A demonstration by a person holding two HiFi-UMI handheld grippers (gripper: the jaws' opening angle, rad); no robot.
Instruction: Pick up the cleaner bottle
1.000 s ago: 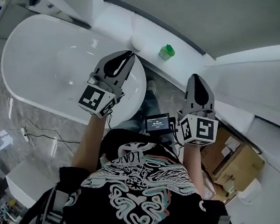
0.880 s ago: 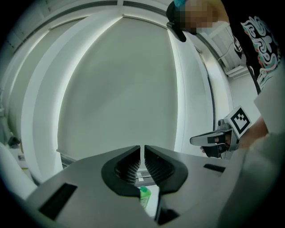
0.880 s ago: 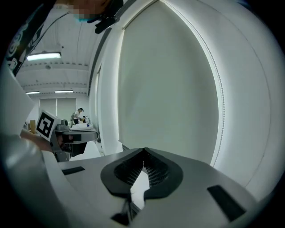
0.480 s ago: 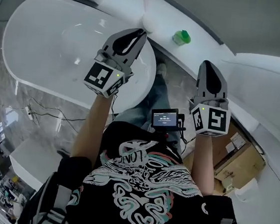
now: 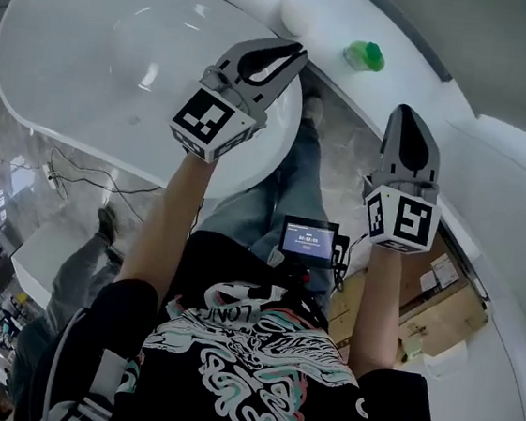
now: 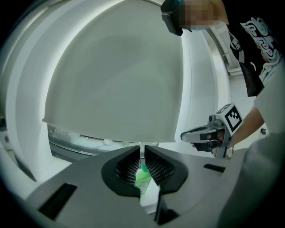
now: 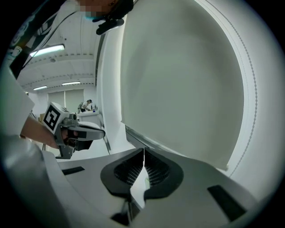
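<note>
The small green plastic cleaner bottle (image 5: pixel 364 55) stands untouched on the white ledge (image 5: pixel 325 35) just past the end rim of the white oval bathtub (image 5: pixel 92 53). The grey left gripper (image 5: pixel 298 56) hangs over that rim and the grey right gripper (image 5: pixel 405 114) beyond the tub's end, both with jaws pressed together on nothing (probably kept shut for the approach). The left one lines up with the bottle, so it seems likelier to take it.

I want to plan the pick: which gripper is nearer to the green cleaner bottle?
Left, it seems, by little. The left gripper is beside the cleaner bottle, on its left in the head view; the right gripper is below it, to the right.
</note>
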